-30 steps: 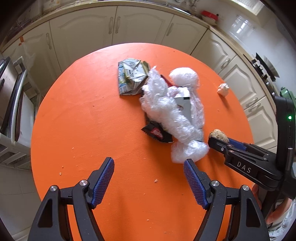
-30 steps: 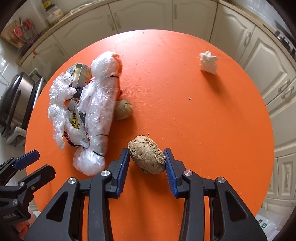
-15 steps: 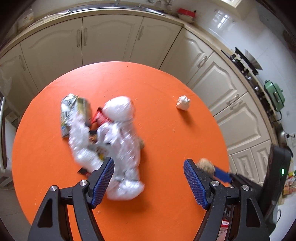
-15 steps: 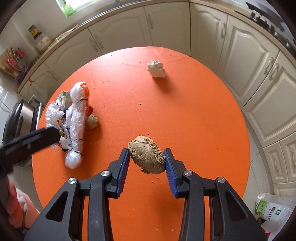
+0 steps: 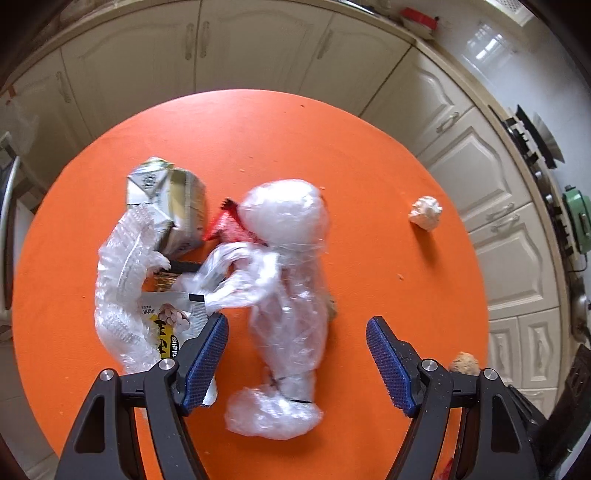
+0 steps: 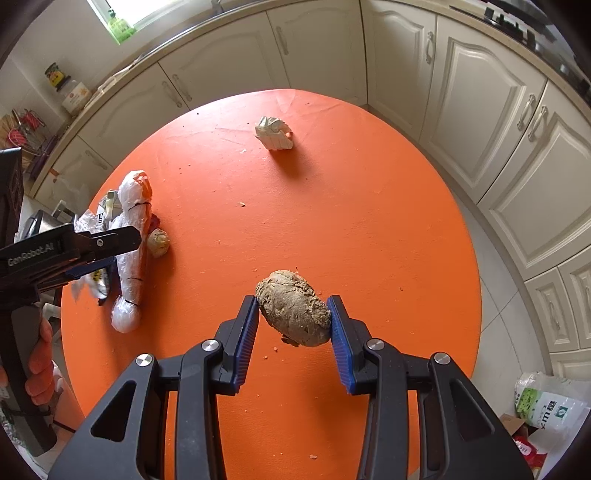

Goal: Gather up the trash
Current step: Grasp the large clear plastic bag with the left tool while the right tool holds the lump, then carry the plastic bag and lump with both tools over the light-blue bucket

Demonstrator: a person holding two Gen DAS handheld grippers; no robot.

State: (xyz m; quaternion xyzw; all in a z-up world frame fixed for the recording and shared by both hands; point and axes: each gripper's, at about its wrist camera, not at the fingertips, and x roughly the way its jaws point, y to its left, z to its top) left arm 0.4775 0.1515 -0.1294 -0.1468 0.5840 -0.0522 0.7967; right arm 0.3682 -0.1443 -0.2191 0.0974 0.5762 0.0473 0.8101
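The left hand-held gripper (image 5: 297,360) has moved over the plastic bundle (image 5: 286,295) on the orange desk (image 5: 369,166), jaws wide and empty. The right hand-held gripper (image 6: 293,319) holds a brown lump (image 6: 293,308) above the desk's near side. A crumpled paper ball (image 6: 274,133) lies far.

Home kitchen. Cream panelled cabinet doors (image 6: 476,107) with metal handles wrapping round the room under a pale countertop (image 5: 443,48). Gas hob (image 5: 535,140) on the right run. Jars (image 6: 70,92) and a utensil rack (image 6: 26,129) beside a window (image 6: 122,14). Round orange table (image 6: 332,229) in the middle, tiled floor (image 6: 495,314) below.
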